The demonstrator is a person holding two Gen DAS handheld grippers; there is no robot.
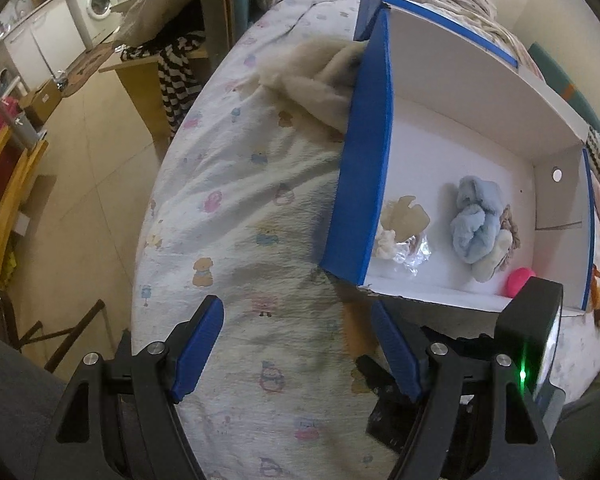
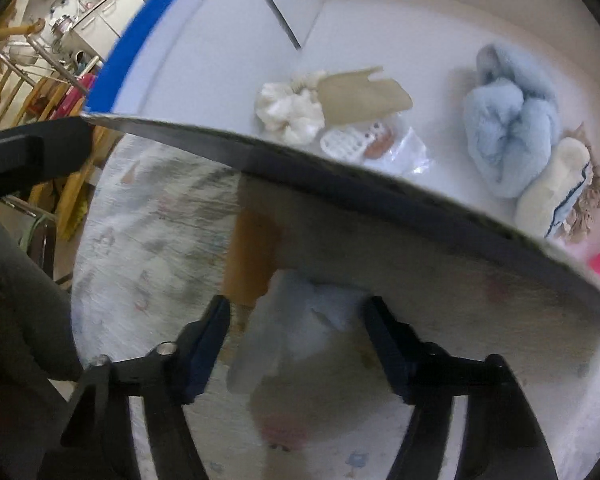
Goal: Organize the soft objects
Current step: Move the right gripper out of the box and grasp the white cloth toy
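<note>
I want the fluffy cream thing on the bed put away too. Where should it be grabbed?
Grab the cream plush by the thick folded ridge on top, coming down from above on the bed side. It lies slumped against the box's blue wall, so that side is blocked. The open left hand-held gripper looks free to do it.

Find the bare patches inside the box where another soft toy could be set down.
The box floor is bare in its far half, beyond the light blue plush. Near the front wall it is crowded: cream scrunchie, plastic packet, pink item.
</note>
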